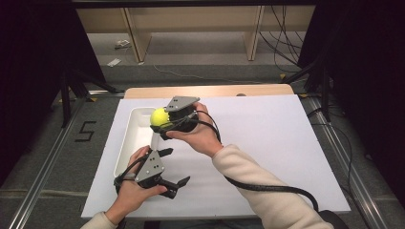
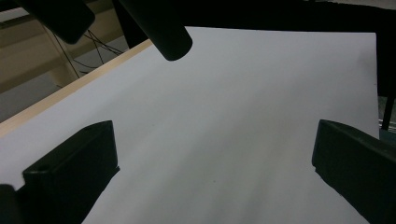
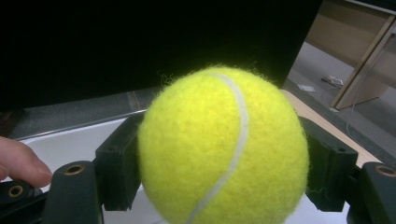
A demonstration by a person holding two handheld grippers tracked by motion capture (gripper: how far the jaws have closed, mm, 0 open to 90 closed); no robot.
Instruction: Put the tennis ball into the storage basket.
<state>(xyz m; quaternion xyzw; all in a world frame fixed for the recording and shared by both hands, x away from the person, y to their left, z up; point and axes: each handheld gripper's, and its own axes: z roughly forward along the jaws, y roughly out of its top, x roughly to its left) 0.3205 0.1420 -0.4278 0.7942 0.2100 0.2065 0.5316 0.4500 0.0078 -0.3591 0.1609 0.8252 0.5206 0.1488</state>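
Ball [image 1: 159, 117] round, seam upright | right gripper [image 1: 161, 125] clamps it over tray [image 1: 130, 143] | left gripper [image 1: 175, 167] wide, empty

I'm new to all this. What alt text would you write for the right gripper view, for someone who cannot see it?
A fuzzy yellow tennis ball with a white seam sits clamped between the two black jaws of the right gripper, close to the camera. Behind it lies a white tray, and a fingertip shows at the left edge.

white sheet [image 1: 267, 143], wooden shelving [image 1: 191, 28], floor cables [image 1: 282, 43]
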